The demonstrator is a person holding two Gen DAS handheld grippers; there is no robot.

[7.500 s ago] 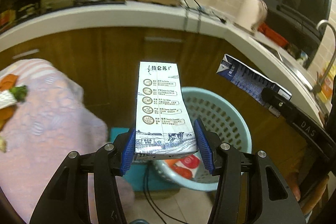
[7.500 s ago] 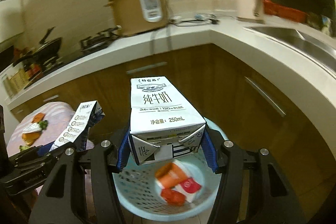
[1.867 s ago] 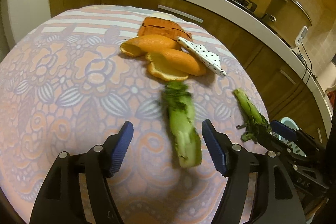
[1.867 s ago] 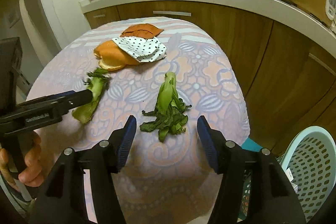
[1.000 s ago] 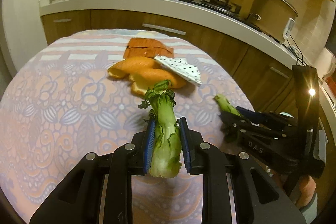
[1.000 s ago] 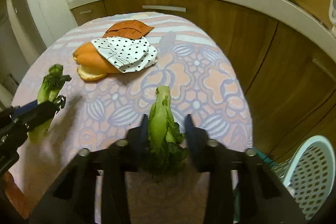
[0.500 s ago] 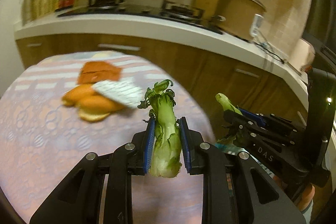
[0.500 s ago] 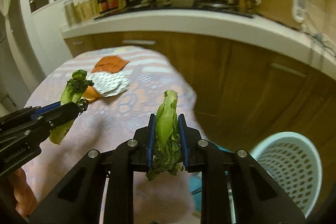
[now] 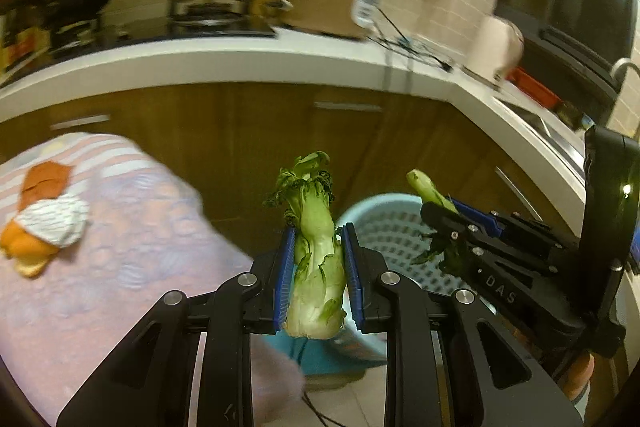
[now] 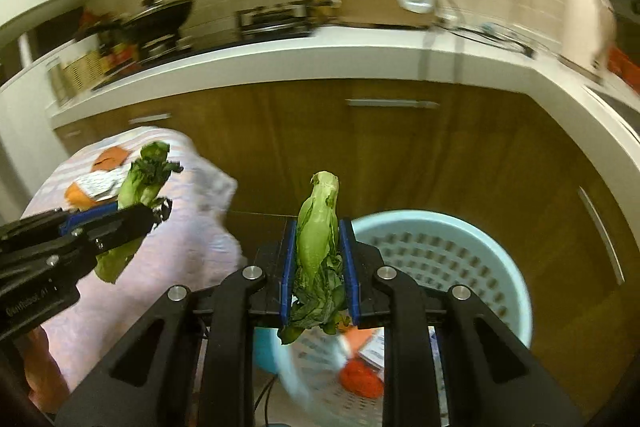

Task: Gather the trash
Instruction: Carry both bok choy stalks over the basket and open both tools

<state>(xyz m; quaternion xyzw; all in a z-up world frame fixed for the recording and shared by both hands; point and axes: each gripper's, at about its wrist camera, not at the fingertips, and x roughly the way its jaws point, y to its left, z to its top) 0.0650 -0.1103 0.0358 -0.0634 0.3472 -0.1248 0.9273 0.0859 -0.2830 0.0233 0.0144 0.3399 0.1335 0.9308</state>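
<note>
The round desk under its pink flowered cloth (image 9: 120, 267) sits off to the left, and the pale blue perforated plastic basket (image 10: 512, 267) stands on the floor just past the desk's near right edge, some orange and white scraps in its bottom. Left claw (image 9: 319, 267) is pinching a pale-stemmed green bok choy stalk (image 9: 316, 267), blue pads pressed on both sides of the stem; it's in the air between the desk edge and the basket rim. Right claw (image 10: 318, 267) is pinching a limp yellow-green leafy stalk (image 10: 319, 247), in the air near the basket's left rim, not clearly over the opening.

Trouble spots: let go from here and either stalk may well land on the floor beside the rim. The leafy one droops out under the pads, so loose leaves could shed. Two claws heading for one opening could bump.

Both stalks stand roughly upright, long axis along the claw's pointing line. The bok choy has its cut root end at the bottom nearest the camera, dark leaf tips up and away. The leafy stalk shows a pale tip up top, ragged leaves hanging below.

On the desk's far left edge, orange peel pieces (image 9: 24, 251) under a white spotted wrapper (image 9: 56, 219) wait uncollected
</note>
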